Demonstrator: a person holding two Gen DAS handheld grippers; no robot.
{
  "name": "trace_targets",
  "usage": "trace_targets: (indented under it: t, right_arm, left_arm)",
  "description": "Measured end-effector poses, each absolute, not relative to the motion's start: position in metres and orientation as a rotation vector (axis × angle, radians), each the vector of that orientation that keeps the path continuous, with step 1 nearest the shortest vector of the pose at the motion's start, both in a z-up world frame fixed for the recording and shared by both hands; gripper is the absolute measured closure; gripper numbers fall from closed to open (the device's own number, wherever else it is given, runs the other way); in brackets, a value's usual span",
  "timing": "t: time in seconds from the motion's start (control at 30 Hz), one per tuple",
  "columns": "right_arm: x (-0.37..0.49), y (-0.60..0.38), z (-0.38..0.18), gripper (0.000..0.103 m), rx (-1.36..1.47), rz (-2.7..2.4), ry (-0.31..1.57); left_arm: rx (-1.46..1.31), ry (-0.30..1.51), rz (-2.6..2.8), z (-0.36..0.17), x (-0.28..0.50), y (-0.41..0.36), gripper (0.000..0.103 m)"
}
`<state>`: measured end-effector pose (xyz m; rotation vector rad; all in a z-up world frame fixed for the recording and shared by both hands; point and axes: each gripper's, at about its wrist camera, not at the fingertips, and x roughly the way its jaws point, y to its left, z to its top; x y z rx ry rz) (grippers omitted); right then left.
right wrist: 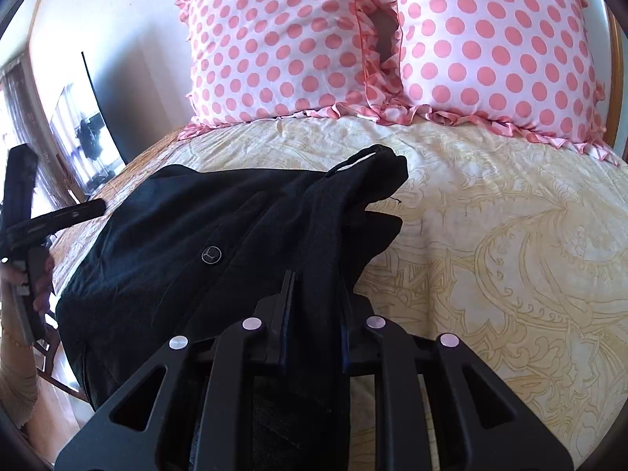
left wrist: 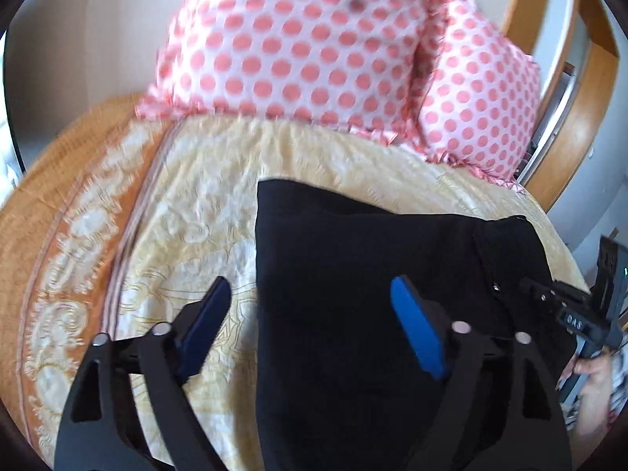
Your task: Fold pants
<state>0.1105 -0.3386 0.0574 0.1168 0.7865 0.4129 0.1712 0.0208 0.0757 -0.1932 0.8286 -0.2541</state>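
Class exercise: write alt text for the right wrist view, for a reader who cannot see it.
The right gripper is closed on a fold of the black pants, which lie bunched on a cream patterned bedspread. Two pink polka-dot pillows stand at the head of the bed, and the left gripper shows at the left edge.

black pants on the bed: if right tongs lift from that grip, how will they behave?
Likely floppy: the black pants lie in soft folds and ridges, so whatever the right tongs don't hold should sag. Probably light; the cloth looks thin. May drag on the bedspread rather than slide cleanly. The open left tongs hold nothing, so that side is unsupported.
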Motion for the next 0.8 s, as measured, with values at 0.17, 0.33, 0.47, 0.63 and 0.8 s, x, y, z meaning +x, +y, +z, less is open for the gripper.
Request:
trace_targets:
  t: [0.17,0.33,0.47,0.63,0.8]
  right_arm:
    - [0.117,-0.343,0.055,0.081,0.155,0.423,0.819]
    - [0.128,-0.353,0.046,0.069,0.242,0.443,0.866]
    - [0.128,-0.352,0.052,0.086,0.229,0.474,0.831]
    - [0.143,-0.356,0.070,0.090,0.249,0.499,0.783]
    - [0.181,-0.351,0.089,0.091,0.225,0.476,0.722]
  left_arm:
    - [-0.293,0.961,-0.300,0.051,0.202,0.025,0.035]
    - [-0.245,0.967,-0.306,0.053,0.206,0.014,0.063]
    - [-0.204,0.917,-0.304,0.063,0.204,0.008,0.093]
    - [-0.207,0.848,-0.325,0.088,0.206,0.006,0.097]
    - [-0.163,0.784,-0.313,0.112,0.234,-0.004,0.098]
